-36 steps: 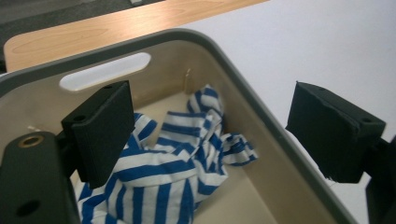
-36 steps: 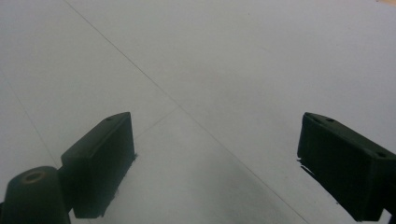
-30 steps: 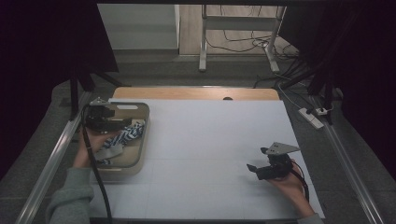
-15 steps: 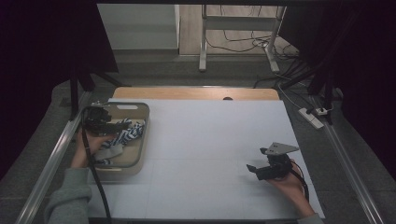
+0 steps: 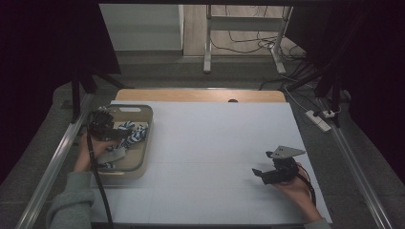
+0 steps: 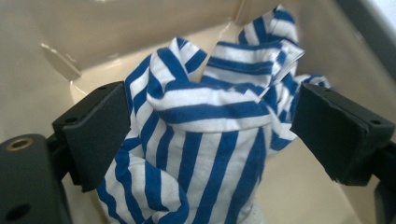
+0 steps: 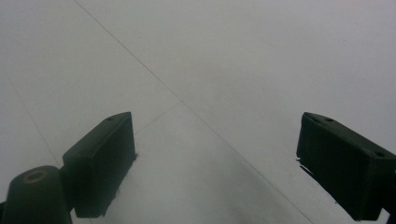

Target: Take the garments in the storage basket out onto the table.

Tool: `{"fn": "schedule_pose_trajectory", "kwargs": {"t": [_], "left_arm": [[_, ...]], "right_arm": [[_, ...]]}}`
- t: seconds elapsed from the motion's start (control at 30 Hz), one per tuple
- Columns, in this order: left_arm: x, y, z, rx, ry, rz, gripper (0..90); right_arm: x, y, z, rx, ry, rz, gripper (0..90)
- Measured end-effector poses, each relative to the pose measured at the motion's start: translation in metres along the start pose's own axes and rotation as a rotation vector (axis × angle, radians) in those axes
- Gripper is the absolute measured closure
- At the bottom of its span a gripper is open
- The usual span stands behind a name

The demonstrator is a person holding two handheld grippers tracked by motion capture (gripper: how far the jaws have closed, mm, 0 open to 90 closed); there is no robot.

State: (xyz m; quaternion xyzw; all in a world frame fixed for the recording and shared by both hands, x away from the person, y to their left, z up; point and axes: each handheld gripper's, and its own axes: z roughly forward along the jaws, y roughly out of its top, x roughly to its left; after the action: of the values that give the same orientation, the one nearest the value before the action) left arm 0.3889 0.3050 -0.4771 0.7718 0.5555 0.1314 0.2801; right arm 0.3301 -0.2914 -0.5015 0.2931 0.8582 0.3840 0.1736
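Note:
A blue-and-white striped cloth [image 5: 137, 133] lies bunched in a beige tray [image 5: 141, 164] at the table's left. My left gripper [image 5: 120, 137] reaches down into the tray. In the left gripper view the cloth [image 6: 210, 116] stands crumpled between the two black jaws of the left gripper [image 6: 210, 140]. The jaws have just been opening and stand wide, with the cloth's folds brushing both sides. My right gripper [image 5: 258, 173] rests low over the white table at the right, held in a hand. In its own view the right gripper [image 7: 215, 161] is open with nothing between the jaws.
A white sheet [image 5: 215, 138] covers the table, with a wooden strip [image 5: 200, 95] along its far edge. Metal rails [image 5: 52, 167] run down both sides. A power strip [image 5: 319, 120] lies on the floor at the right, with cables and a metal stand [image 5: 208, 43] beyond.
My left gripper has sunk lower into the tray, onto the striped cloth. The right gripper has kept still.

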Motion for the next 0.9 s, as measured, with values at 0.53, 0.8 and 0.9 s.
{"fn": "schedule_pose_trajectory", "kwargs": {"t": [0.53, 0.8, 0.9], "left_arm": [[-0.010, 0.001, 0.014, 0.108, 0.031, 0.070, 7.3], [-0.018, 0.002, 0.027, 0.166, 0.045, 0.104, 6.6], [-0.019, 0.001, 0.031, 0.186, 0.040, 0.105, 6.4]], "right_arm": [[0.000, 0.000, 0.001, 0.008, 0.005, 0.000, 11.2], [-0.001, -0.001, 0.002, 0.012, 0.009, 0.003, 11.2], [-0.001, -0.001, 0.002, 0.013, 0.010, 0.004, 11.2]]}}
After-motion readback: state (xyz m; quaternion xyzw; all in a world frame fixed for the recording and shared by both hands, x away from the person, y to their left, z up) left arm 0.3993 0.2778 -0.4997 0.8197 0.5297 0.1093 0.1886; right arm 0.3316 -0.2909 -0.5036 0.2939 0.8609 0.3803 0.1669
